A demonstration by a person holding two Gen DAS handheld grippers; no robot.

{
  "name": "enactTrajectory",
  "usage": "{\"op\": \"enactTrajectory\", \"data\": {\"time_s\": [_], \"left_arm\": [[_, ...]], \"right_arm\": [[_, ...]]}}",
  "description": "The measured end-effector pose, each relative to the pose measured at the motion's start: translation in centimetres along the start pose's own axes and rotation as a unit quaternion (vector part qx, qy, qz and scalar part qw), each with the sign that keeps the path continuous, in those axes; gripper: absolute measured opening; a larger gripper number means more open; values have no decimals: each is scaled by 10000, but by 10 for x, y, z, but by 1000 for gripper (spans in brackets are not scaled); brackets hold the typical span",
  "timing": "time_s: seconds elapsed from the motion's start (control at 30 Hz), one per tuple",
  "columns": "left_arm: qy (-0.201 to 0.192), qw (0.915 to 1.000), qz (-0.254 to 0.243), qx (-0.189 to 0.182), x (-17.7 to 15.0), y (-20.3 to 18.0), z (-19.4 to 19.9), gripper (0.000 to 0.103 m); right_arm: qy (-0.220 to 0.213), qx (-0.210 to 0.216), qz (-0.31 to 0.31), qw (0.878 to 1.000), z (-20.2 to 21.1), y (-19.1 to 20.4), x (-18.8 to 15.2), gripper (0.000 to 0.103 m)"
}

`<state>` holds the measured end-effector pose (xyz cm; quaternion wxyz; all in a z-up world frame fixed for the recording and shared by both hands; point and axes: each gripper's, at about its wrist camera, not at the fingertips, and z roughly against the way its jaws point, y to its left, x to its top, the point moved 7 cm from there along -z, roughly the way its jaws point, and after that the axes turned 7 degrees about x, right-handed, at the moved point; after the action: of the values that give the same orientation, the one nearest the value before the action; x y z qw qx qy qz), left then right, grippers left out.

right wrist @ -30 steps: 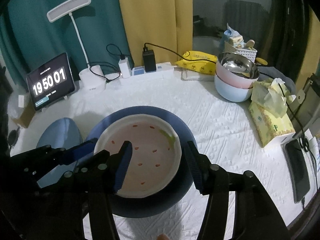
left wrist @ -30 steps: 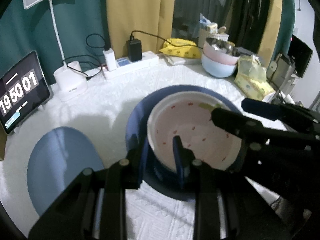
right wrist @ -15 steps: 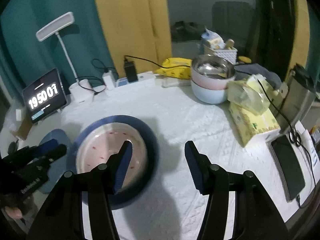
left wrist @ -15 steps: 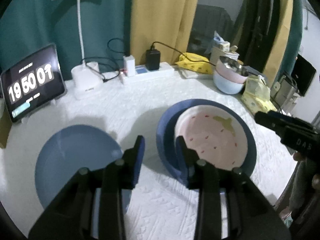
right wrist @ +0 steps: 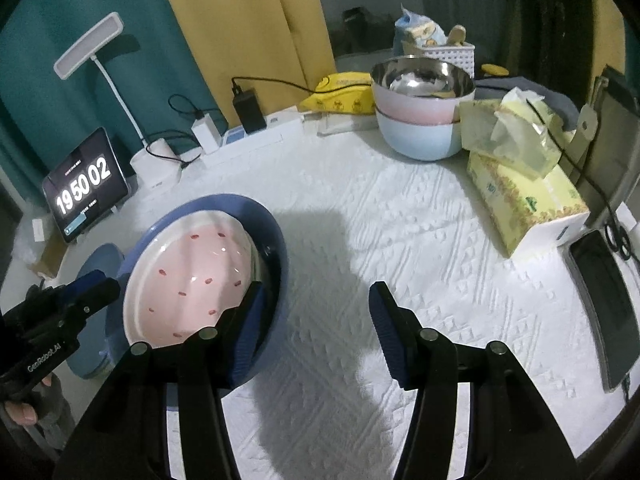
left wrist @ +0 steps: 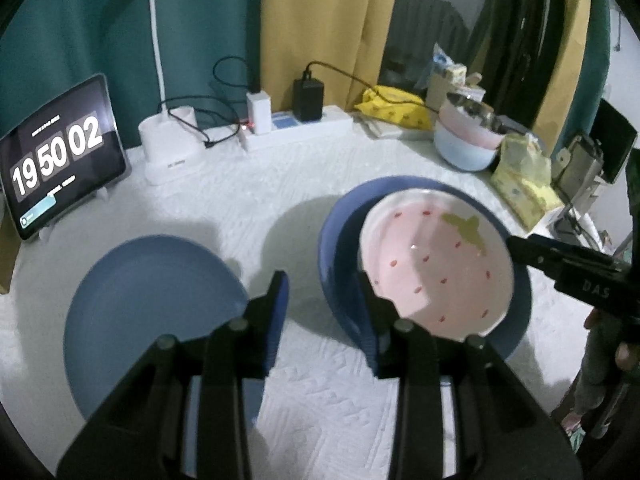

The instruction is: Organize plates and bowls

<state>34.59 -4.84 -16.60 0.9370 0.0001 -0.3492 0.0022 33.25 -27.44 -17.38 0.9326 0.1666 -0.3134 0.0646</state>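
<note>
Through my left camera, my left tongs [left wrist: 322, 300] sit low in the middle of the frame with their jaws apart and nothing between them; a second ago they were pinching the near rim of the pink strawberry plate [left wrist: 436, 264], and they have just been opening, so that grip is gone. The pink plate now rests inside the dark blue plate [left wrist: 340, 248] at centre right, left there on the white tablecloth [left wrist: 256, 196]. A lighter blue plate [left wrist: 152, 300] lies flat at lower left, well apart from that pair, and my right tongs [left wrist: 516, 246] poke in from the right edge beside the pink plate. Stacked bowls [left wrist: 466, 144] stand at upper right. Through my right camera, my right tongs [right wrist: 316, 312] are spread wide and empty at the bottom of the frame; a second ago they straddled the pink plate, and now only the cloth lies between them, with the left finger just in front of the dark blue plate's rim [right wrist: 276, 240]. The pink plate [right wrist: 188, 276] is at centre left, nested in the blue one, and my left tongs [right wrist: 92, 284] show at the left edge. I judge this nesting step finished; the lighter blue plate looks like the piece left to gather.
</note>
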Motion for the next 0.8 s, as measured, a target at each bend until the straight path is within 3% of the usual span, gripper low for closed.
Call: {"op": "enactTrajectory", "data": {"time_s": [0.23, 0.57, 0.67, 0.73, 0.8], "left_arm": [[198, 9997, -129, 45, -5, -5, -15, 35], [49, 9995, -121, 286, -6, -6, -18, 35], [8, 9997, -76, 222, -6, -6, -17, 34], [-10, 9998, -61, 169, -5, -6, -18, 32], [-61, 9999, -42, 136, -5, -5, -17, 29]], "right_arm": [[47, 70, -8, 10000, -11, 1, -3, 54], [-80, 119, -444, 9989, -22, -1, -12, 54], [-120, 188, -322, 9992, -21, 7, -11, 40], [-176, 202, -191, 9995, -20, 17, -10, 21], [-250, 163, -124, 9995, -19, 24, -10, 12]]}}
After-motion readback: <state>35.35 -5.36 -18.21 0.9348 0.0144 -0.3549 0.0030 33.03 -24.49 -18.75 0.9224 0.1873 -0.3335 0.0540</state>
